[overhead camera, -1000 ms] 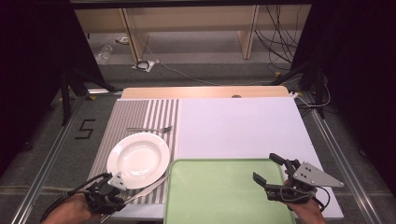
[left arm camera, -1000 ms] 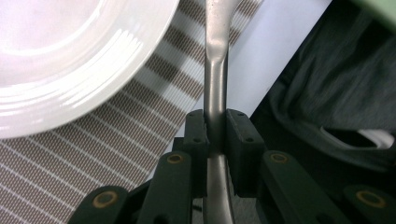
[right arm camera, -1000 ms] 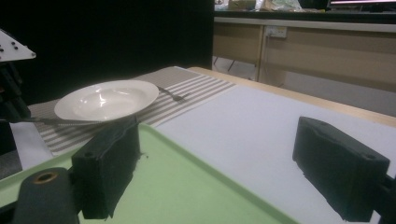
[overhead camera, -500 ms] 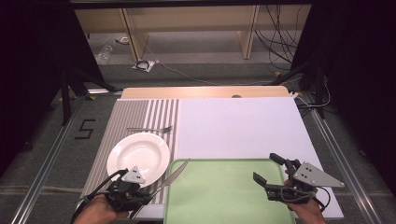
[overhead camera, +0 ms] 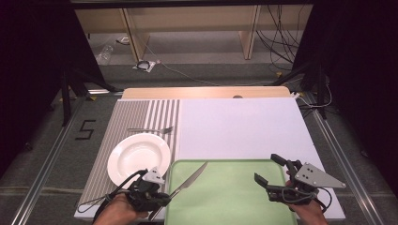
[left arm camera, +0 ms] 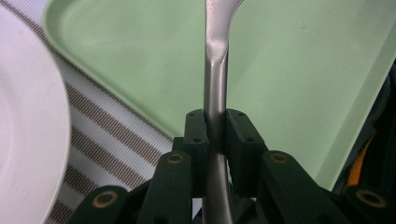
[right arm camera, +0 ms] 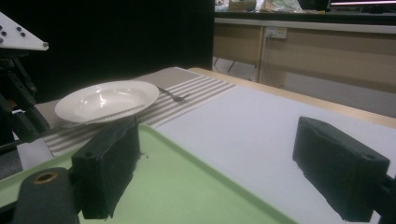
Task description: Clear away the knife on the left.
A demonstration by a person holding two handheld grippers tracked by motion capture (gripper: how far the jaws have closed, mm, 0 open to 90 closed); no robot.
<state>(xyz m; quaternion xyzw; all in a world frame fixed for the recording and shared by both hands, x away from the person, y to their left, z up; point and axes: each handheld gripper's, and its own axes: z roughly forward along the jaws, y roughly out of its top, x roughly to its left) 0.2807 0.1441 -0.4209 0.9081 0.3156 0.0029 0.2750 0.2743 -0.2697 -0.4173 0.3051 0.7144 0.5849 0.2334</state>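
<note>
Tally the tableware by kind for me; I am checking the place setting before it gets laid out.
Knife, held in the left gripper: 1
Fork: 1
White plate: 1
Green tray: 1
Striped placemat: 1
Total: 5

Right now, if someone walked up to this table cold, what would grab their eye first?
Probably the silver table knife, clamped by its handle in the left gripper and angled out over the near left corner of the pale green plastic tray. Next, the round white ceramic plate on the grey striped placemat, with a metal fork beyond it. The right gripper hovers open over the tray's right side.
</note>
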